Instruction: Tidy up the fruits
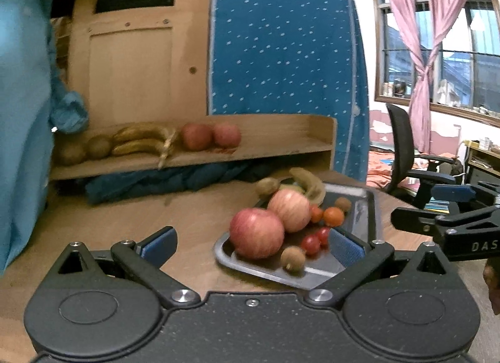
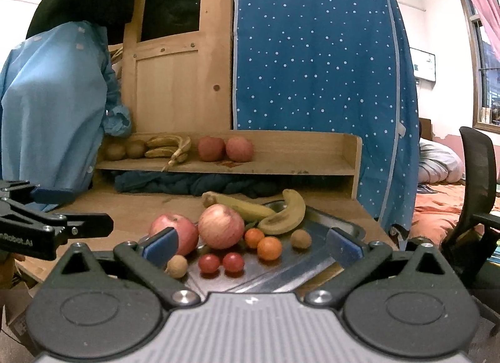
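Note:
A metal tray [image 1: 365, 206] [image 2: 340, 225] on the wooden table holds two apples [image 1: 257, 233] [image 2: 221, 226], two bananas [image 2: 287, 216], red tomatoes [image 2: 232, 262], orange fruits [image 2: 269, 248], small brown fruits [image 1: 292, 257] and a kiwi [image 1: 267, 186]. On the wooden shelf [image 1: 281, 147] [image 2: 297, 163] behind lie two kiwis [image 1: 98, 146], bananas [image 1: 143, 139] [image 2: 167, 147] and two apples [image 1: 197, 136] [image 2: 239, 148]. My left gripper [image 1: 251, 242] is open just short of the tray's near corner, holding nothing. My right gripper [image 2: 251, 245] is open before the tray, nothing between its fingers.
A blue dotted fabric panel [image 1: 281, 34] and a wooden frame [image 1: 131, 59] rise behind the shelf. Dark blue cloth [image 2: 187, 184] is stuffed under the shelf. A black office chair [image 1: 406, 150] stands at the right. Light blue fabric [image 1: 22, 113] hangs at the left.

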Demonstrator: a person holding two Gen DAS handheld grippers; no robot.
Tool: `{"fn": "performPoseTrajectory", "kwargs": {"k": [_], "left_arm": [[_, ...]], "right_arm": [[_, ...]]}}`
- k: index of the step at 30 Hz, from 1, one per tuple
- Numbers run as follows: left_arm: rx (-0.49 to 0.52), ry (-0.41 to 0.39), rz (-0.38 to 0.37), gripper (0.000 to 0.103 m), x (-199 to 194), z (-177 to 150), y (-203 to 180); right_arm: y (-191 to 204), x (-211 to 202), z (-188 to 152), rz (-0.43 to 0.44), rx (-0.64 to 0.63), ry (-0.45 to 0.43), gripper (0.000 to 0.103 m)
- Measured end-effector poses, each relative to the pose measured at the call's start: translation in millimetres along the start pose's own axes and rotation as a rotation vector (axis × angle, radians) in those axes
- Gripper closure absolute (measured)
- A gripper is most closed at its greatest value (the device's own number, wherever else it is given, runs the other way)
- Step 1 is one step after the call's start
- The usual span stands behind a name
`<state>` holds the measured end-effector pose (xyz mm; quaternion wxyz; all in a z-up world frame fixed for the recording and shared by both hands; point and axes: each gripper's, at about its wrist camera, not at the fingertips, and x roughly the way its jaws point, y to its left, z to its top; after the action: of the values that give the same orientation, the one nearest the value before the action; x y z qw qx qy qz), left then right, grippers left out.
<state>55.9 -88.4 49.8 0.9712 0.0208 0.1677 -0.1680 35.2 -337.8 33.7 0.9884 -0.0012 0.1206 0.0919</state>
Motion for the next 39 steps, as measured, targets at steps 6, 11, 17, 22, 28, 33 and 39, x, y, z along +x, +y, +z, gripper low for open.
{"fn": "performPoseTrajectory", "kwargs": {"k": [6,11,17,22,28,33,39], "left_arm": [[-0.052,-0.005,0.045,0.001,-15.0,-20.2,6.9],[-0.075,-0.008,0.074,0.001,-25.2,-34.4,10.7],[-0.093,0.002,0.099,0.001,-30.6,-50.9,13.6],[-0.092,-0.006,0.105,0.001,-31.7,-60.4,13.9],[-0.099,0.014,0.095,0.001,-24.2,-67.3,15.5],[-0.109,0.020,0.097,0.001,-21.6,-68.8,17.8],[-0.110,0.020,0.100,0.001,-21.1,-68.4,17.9]], "right_arm": [[11.7,-12.7,-16.9,-0.027,0.013,-0.014,0.000],[21.6,-19.5,-28.5,-0.038,0.028,-0.011,0.000],[31.2,-23.5,-43.0,-0.077,0.056,-0.008,0.000],[39.4,-24.5,-53.8,-0.108,0.061,-0.008,0.000],[46.3,-21.4,-64.2,-0.116,0.068,-0.002,0.000],[47.4,-16.1,-67.8,-0.111,0.068,0.018,0.000],[46.9,-13.8,-67.4,-0.113,0.067,0.020,0.000]]}}
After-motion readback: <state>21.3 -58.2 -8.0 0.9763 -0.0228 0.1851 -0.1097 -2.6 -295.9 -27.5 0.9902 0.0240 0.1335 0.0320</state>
